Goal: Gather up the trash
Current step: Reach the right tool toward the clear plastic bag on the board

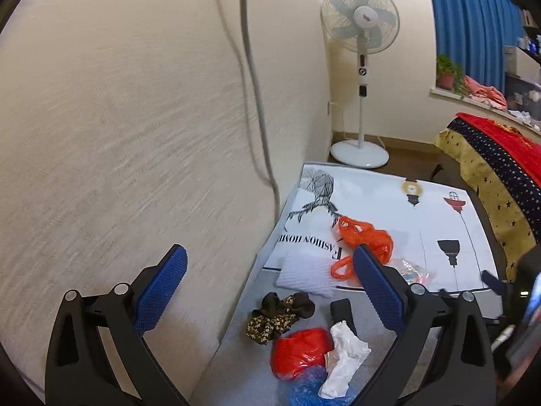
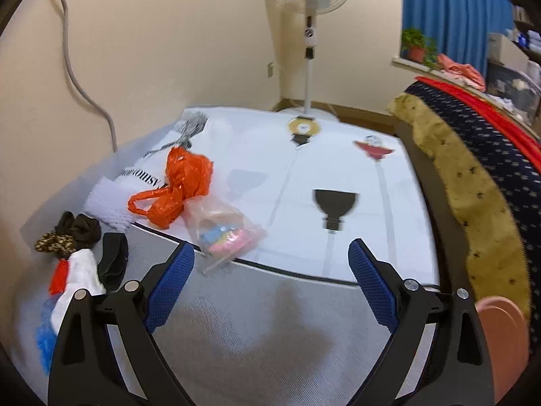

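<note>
An orange plastic bag [image 1: 367, 242] [image 2: 182, 186] lies crumpled on the printed white table cover [image 1: 422, 209] [image 2: 338, 155]. A clear bag with pink and blue contents [image 2: 225, 230] [image 1: 412, 270] lies beside it. Nearer the wall lie a red bag [image 1: 301, 352], a white bag [image 1: 345, 355] [image 2: 79, 274] and a blue bag [image 1: 307, 392] [image 2: 45, 338]. My left gripper [image 1: 274, 291] is open and empty above this pile. My right gripper [image 2: 272, 277] is open and empty, just short of the clear bag.
A brown patterned cloth [image 1: 279, 314] [image 2: 67, 237] and a black strap [image 2: 113, 260] lie by the trash. A cream wall with a hanging cable [image 1: 257, 84] is at left. A standing fan [image 1: 361, 67] is behind, and a starred blanket [image 2: 473, 182] at right.
</note>
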Demonstrator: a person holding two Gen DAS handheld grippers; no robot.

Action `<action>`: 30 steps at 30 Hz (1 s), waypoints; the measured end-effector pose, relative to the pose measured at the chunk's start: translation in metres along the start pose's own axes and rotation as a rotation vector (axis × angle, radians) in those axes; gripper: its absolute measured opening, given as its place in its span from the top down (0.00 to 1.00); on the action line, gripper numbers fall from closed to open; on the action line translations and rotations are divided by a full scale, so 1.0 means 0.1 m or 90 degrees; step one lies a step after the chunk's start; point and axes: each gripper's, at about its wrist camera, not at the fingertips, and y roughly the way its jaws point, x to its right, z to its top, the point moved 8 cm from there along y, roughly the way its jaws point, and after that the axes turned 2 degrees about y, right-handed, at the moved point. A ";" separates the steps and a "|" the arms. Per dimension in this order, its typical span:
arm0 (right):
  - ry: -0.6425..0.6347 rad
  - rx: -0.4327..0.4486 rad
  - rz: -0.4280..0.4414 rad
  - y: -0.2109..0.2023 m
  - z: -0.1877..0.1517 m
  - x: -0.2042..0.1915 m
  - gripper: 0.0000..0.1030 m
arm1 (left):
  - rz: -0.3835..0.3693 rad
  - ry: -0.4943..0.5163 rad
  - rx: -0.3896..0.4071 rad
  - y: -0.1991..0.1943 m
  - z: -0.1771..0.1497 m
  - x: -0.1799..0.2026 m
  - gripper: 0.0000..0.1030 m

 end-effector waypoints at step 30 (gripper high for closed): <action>0.049 0.032 0.044 0.10 0.23 -0.02 0.98 | -0.007 0.010 -0.003 0.05 -0.04 0.03 0.08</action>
